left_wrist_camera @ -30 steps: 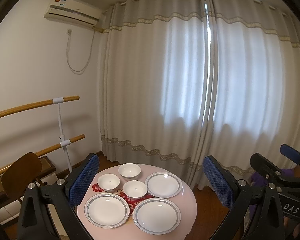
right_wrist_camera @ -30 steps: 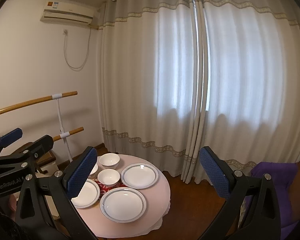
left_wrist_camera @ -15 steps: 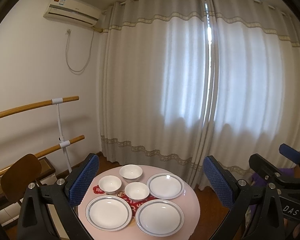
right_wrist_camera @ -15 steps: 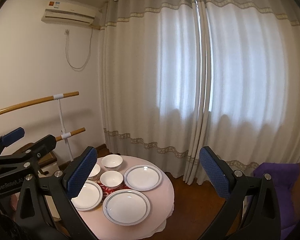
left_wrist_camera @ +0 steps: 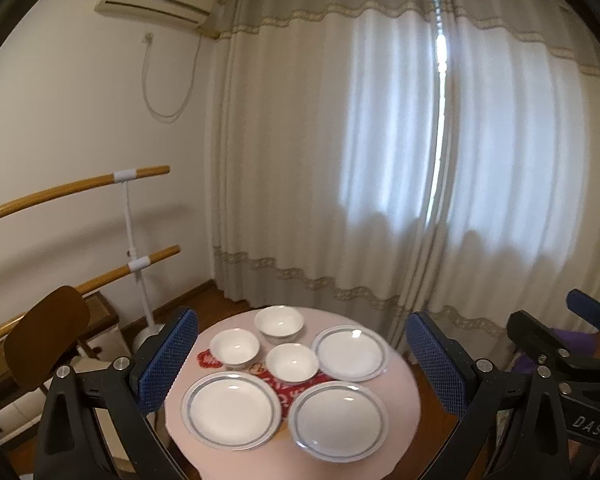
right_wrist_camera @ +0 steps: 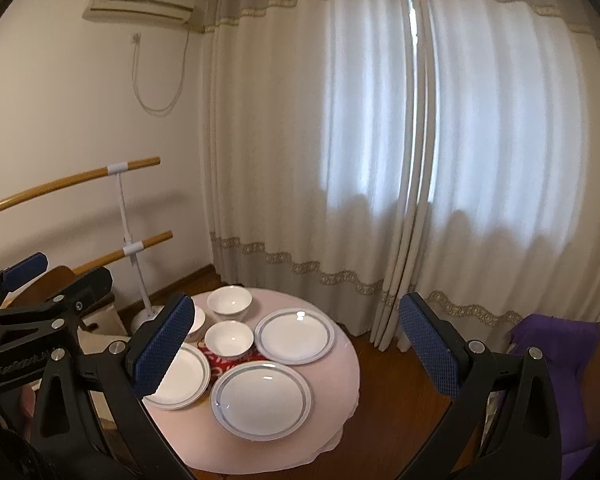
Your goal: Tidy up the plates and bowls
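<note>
A round pink table (left_wrist_camera: 396, 412) carries three grey-rimmed white plates and three white bowls. In the left wrist view the plates lie front left (left_wrist_camera: 230, 410), front right (left_wrist_camera: 338, 420) and back right (left_wrist_camera: 350, 354). The bowls (left_wrist_camera: 235, 348) (left_wrist_camera: 279, 322) (left_wrist_camera: 292, 362) are grouped at the back left. My left gripper (left_wrist_camera: 300, 316) hangs open above and short of the table, holding nothing. My right gripper (right_wrist_camera: 296, 302) is also open and empty, off to the table's right. In its view the left finger (right_wrist_camera: 160, 348) hides part of one plate (right_wrist_camera: 184, 376) and one bowl (right_wrist_camera: 196, 322).
A red patterned mat (left_wrist_camera: 288, 388) lies under the middle bowl. A brown chair (left_wrist_camera: 46, 324) and wooden wall rails (left_wrist_camera: 100, 180) stand left of the table. Long curtains (left_wrist_camera: 380, 160) hang behind it. Purple cloth (right_wrist_camera: 556, 340) lies to the right, above wooden floor (right_wrist_camera: 396, 392).
Both grippers have drifted a little nearer the table, so the dishes look slightly larger. The plates and bowls have not moved, and both grippers stay open.
</note>
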